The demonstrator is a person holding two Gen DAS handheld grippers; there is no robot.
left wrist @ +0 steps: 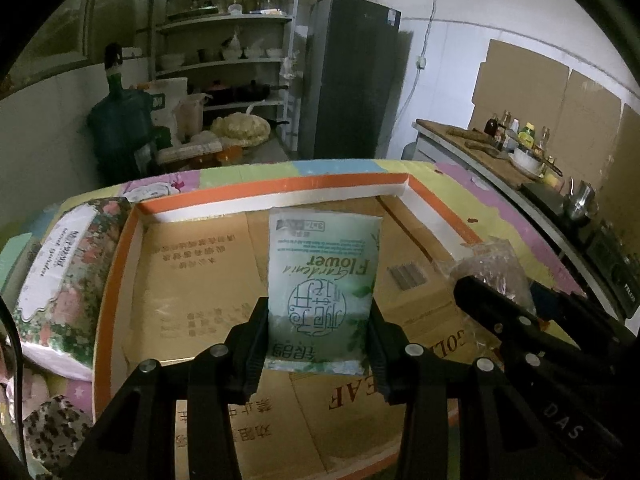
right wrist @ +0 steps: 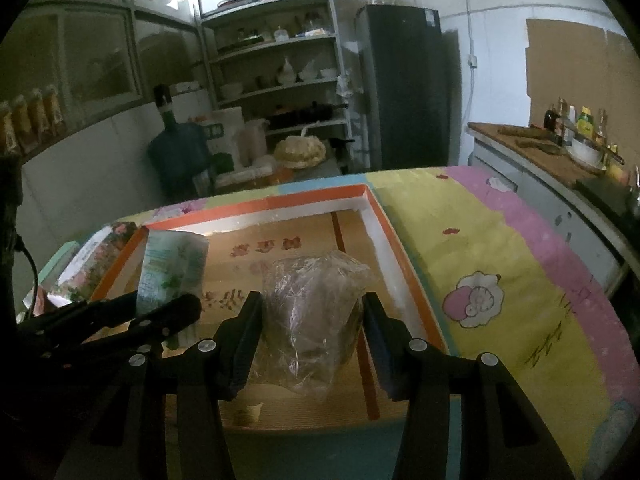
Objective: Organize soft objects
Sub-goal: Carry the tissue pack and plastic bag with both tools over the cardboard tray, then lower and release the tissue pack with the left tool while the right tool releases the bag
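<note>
My left gripper (left wrist: 318,322) is shut on a pale green tissue pack (left wrist: 322,280) printed "Flower", held upright above the cardboard box (left wrist: 192,276) with an orange and white rim. The pack also shows in the right wrist view (right wrist: 172,276). My right gripper (right wrist: 312,320) is shut on a clear plastic bag with something dark and soft inside (right wrist: 312,312), held over the same box (right wrist: 384,236). The bag shows at the right of the left wrist view (left wrist: 492,276), beside the right gripper's black fingers.
A floral tissue pack (left wrist: 64,276) and a leopard-print soft item (left wrist: 52,436) lie left of the box on a pastel cartoon cloth (right wrist: 500,264). Behind are shelves (left wrist: 228,60), a blue water jug (left wrist: 116,128), a fridge (left wrist: 352,76) and a counter with bottles (left wrist: 516,140).
</note>
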